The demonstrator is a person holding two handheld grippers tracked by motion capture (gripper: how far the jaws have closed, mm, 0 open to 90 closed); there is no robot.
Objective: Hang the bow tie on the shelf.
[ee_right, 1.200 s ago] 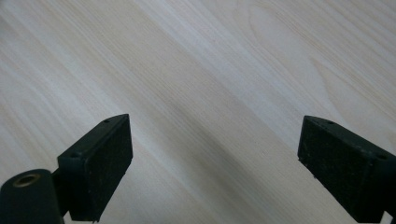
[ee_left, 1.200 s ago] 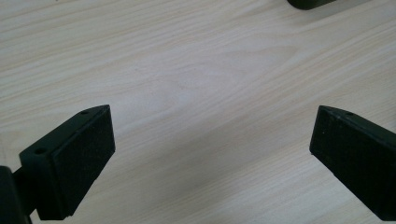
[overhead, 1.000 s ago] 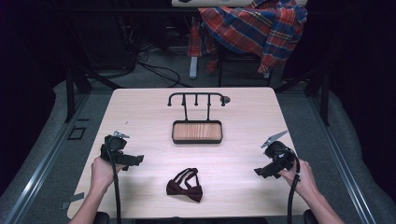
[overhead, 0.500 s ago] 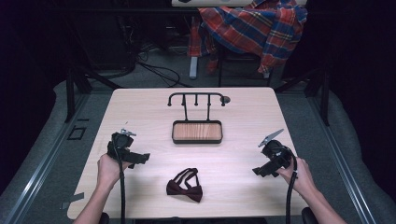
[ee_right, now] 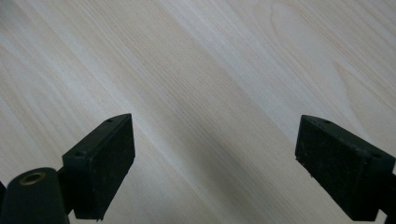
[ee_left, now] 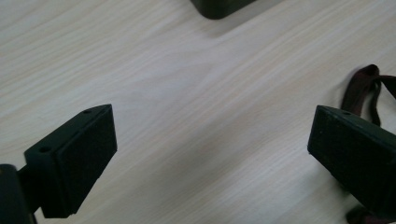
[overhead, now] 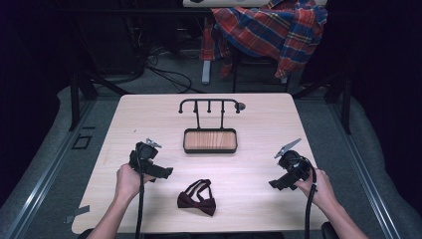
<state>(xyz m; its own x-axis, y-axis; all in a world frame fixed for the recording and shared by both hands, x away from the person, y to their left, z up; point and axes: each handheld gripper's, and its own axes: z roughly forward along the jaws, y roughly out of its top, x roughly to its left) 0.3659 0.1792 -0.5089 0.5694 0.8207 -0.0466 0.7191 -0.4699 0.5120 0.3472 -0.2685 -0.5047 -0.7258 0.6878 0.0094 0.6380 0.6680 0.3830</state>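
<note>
Two grippers sit in my hands over the tabletop (overhead: 149, 114): left gripper (overhead: 164, 172) and right gripper (overhead: 276, 184), a bow tie (overhead: 197, 198) between them near the front edge, a tray (overhead: 210, 141) with a hook rack (overhead: 209, 104) beyond. Left gripper view: my jaws gape wide and empty, the bow tie's strap just past the right jaw. Right gripper view: my jaws stand wide apart over bare wood, holding nothing.

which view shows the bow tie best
The high view: the whole dark red bow tie lies on the table with its strap looped above it, between the two tongs. The left gripper view catches just a bit of strap beside one jaw. The right gripper view looks down on bare wood.
</note>
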